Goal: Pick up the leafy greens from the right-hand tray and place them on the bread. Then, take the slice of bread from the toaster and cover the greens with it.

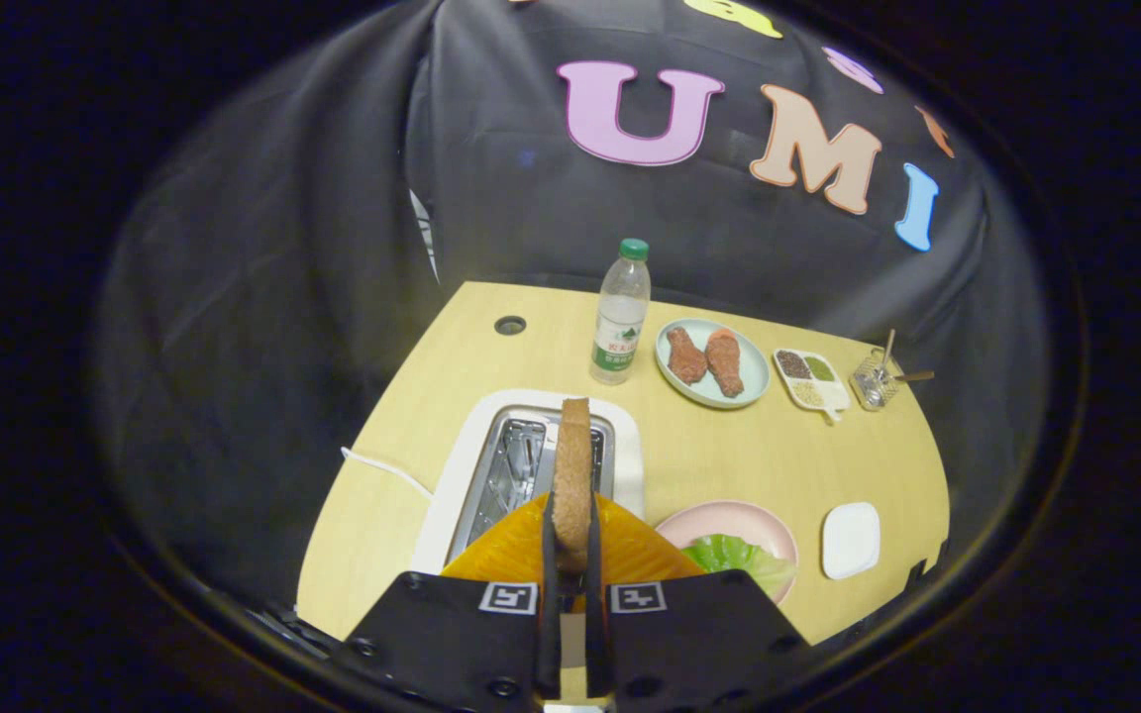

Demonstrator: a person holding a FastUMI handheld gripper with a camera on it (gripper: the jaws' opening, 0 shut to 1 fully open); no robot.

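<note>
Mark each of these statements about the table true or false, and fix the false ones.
1. The fingers are shut on a bread slice. True.
2. The greens lie on the pink plate. True.
3. The bottle lies on its side. False: it stands upright beyond the toaster.
4. The green plate holds two drumsticks. True.
5. The small white dish holds greens. False: nothing shows in it.
6. The slice is down in a toaster slot. False: it is held edge-on above the toaster.
</note>
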